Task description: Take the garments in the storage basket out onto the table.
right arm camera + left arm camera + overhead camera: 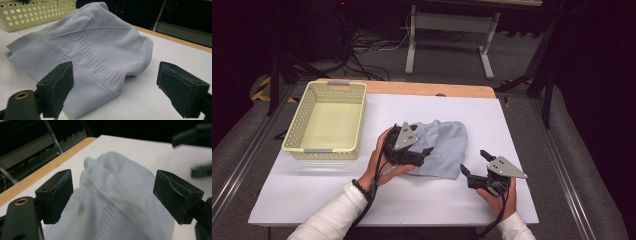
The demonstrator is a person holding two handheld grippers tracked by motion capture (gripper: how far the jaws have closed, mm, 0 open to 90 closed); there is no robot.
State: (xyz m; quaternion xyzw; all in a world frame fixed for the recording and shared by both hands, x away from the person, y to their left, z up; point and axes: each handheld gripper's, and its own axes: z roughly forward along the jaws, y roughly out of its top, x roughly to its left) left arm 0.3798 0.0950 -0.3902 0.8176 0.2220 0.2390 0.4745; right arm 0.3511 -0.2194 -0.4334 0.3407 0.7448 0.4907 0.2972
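The pale blue garment (443,148) lies crumpled on the white desk (512,125), right of the cream basket (326,120). The left tool (113,195) is released above it, and nothing blocks it. The right tool (115,92) is released beside its ribbed hem. The left gripper view is blurred, perhaps from motion.

Room dim, far side near black. White sheet (422,200) covers surface; bare wood edge (432,89) at far side. Grey carpeted floor (452,65) beyond. Light metal frame legs (412,50) stand behind surface, tangle of dark cables (362,47) on floor nearby. Yellow-black hazard tape (262,89) at left.
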